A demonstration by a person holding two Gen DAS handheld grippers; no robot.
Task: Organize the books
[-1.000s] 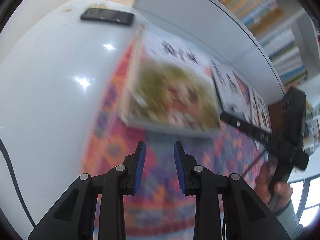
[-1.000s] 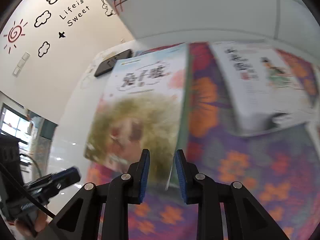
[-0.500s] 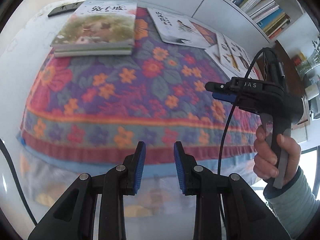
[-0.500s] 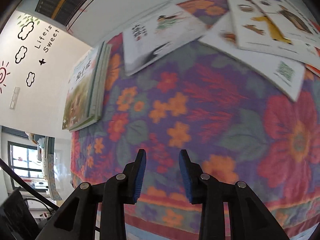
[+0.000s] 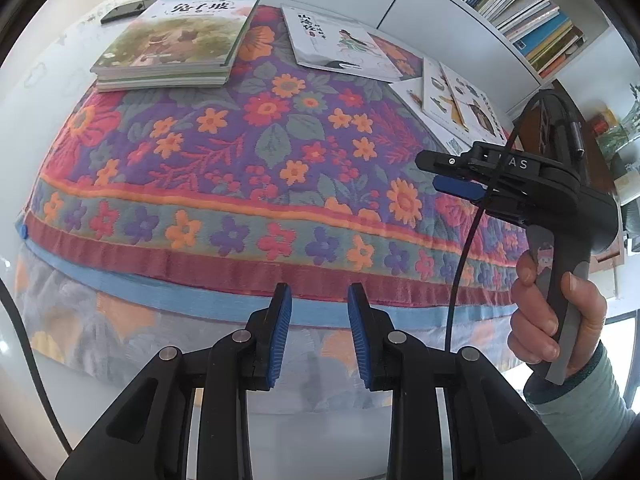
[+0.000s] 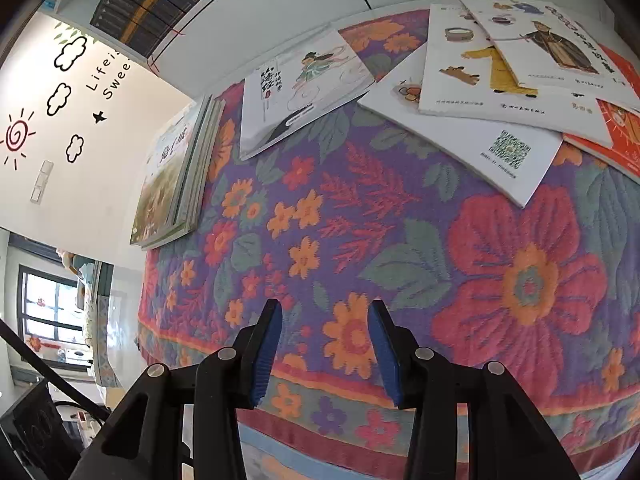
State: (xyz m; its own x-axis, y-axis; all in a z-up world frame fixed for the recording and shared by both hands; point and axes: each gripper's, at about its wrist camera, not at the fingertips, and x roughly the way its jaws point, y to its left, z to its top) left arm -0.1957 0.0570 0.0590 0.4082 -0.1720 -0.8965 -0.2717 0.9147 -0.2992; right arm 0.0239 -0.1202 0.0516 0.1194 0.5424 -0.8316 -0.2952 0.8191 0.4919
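Note:
A stack of books with a green picture cover (image 5: 172, 40) lies flat at the far left corner of the floral cloth (image 5: 280, 152). Beside it is a single white book (image 5: 340, 44), and several white and orange books (image 6: 500, 92) lie overlapped at the far right. My left gripper (image 5: 320, 300) hovers over the cloth's near border, jaws a narrow gap apart and holding nothing. My right gripper (image 6: 326, 312) is over the cloth's near part, well short of the stack (image 6: 172, 176). Its jaws are opening with nothing between them. In the left wrist view a hand (image 5: 556, 312) holds it at the right.
A black phone (image 5: 122, 10) lies on the white table (image 5: 36, 92) beyond the stack. A white cabinet front and a bookshelf (image 5: 512, 4) full of books run along the far side. A decorated wall (image 6: 60, 92) and a window (image 6: 52, 312) are to the left.
Both grippers have drawn back from the green-cover stack to the cloth's near edge. The right jaws have widened. The stack lies still at the far left corner.

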